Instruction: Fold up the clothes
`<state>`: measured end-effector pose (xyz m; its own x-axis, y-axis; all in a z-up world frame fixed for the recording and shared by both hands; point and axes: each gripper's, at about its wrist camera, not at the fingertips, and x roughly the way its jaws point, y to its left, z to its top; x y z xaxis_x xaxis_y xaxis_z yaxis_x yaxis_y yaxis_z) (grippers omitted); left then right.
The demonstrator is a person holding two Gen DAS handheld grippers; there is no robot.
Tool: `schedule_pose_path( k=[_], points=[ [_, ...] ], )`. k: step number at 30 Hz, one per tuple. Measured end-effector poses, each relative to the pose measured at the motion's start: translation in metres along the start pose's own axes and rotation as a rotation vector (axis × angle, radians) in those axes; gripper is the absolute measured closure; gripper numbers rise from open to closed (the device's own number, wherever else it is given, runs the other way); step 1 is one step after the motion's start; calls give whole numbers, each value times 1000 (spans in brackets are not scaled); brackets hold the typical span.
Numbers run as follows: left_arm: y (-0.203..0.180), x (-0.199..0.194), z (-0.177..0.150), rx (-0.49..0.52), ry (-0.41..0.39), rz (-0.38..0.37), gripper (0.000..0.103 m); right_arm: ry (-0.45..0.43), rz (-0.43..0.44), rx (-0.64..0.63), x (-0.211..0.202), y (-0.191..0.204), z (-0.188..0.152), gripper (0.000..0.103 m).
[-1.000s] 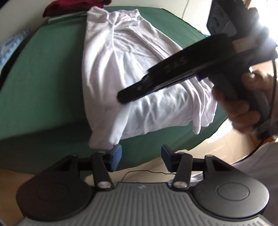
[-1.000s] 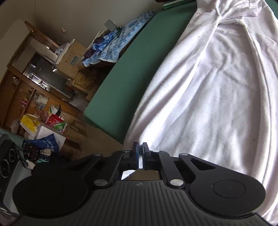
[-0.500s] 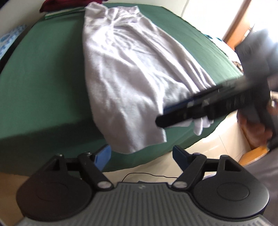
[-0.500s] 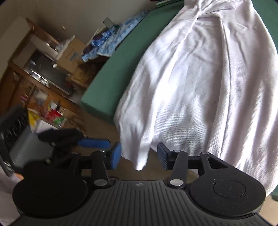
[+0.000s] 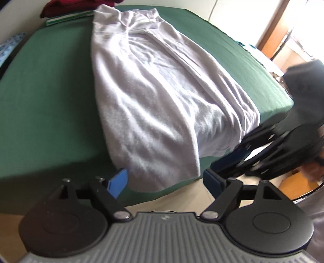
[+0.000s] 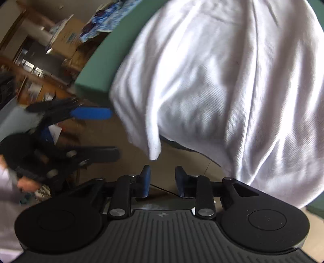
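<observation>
**Q:** Left wrist view first: what does it show?

**A:** My left gripper [image 5: 165,183] hangs just below the near edge of the flat green-covered bed [image 5: 46,105]. Its blue pads stand wide apart and have just been opening; nothing lies between them. The task's thing, a white knit shirt, long and rumpled [image 5: 154,97], lies lengthwise down the bed, its hem drooping over that near edge. The hem's left corner hangs just above my left pad. A folded dark red cloth [image 5: 79,6] sits at the bed's far end, beyond the shirt's collar. My right gripper [image 5: 239,159] comes in blurred at the hem's right corner.

**Q:** And the right wrist view?

**A:** My right gripper [image 6: 163,181] points at the same hem from below the bed's edge. Its jaws are partly apart and have just been closing, with nothing between them. A pointed fold of the white knit shirt [image 6: 212,85] dangles just above the gap, touching neither pad. My left gripper [image 6: 95,129] shows off to the left, beside the hem's other corner, jaws spread.

**Q:** How should the step be done well?

**A:** As I judge it, each gripper takes one hem corner. I would bring the pads up around a single layered edge, close firmly on both corners together, then carry the hem evenly toward the collar so the fold lies square.
</observation>
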<state>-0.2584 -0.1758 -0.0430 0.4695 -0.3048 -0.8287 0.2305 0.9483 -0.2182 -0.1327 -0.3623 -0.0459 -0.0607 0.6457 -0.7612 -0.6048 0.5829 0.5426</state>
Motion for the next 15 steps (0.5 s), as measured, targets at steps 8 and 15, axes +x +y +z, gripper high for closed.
schedule_pose_path(
  k=[8,15],
  points=[
    [-2,37,6,4,76,9,46,-333,45,20,-52,-2,50,74],
    [17,26,-15,-34,156,123,72,-278,17,60,-11,-18,87,88]
  ],
)
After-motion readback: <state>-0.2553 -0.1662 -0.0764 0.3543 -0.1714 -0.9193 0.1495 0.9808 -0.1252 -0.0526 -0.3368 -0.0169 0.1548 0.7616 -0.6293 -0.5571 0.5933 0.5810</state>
